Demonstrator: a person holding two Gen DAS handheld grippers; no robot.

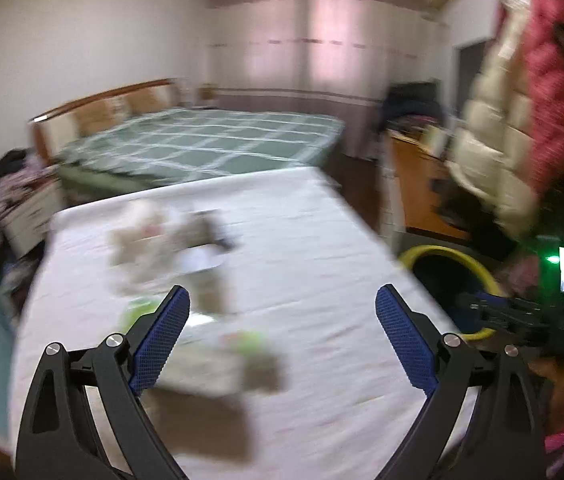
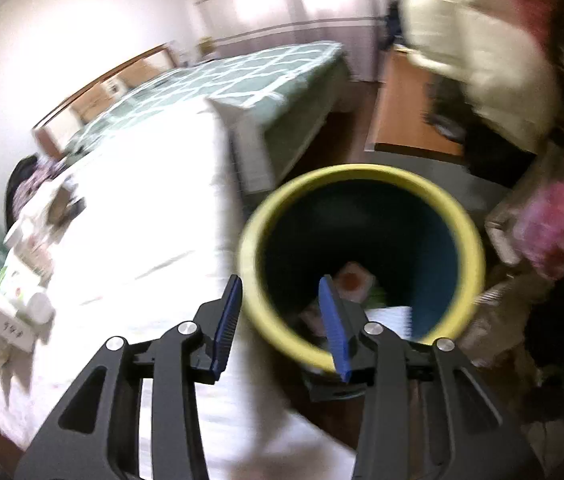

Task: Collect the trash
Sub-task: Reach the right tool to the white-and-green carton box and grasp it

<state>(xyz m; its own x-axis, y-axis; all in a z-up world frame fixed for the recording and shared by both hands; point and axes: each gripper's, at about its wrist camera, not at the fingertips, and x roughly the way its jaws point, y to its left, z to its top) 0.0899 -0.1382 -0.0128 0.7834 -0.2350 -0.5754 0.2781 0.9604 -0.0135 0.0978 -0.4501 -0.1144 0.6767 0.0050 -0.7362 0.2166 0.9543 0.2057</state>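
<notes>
Blurring hides trash (image 1: pixel 170 240) on table (image 1: pixel 321 240), perhaps cartons, left hand-held gripper (image 1: pixel 282 316) wide, empty, right hand-held gripper (image 2: pixel 280 320) part-open, empty.

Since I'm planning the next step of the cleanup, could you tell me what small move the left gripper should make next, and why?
Probably ease the left gripper down onto the nearest piece of litter on the white tablecloth. Its jaws stand wide and empty, several scraps remain there, and the yellow-rimmed bin already holds some trash beside the table.

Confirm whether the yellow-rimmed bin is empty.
No, the yellow-rimmed bin already holds trash: a crumpled wrapper and white paper lie at its bottom.
</notes>
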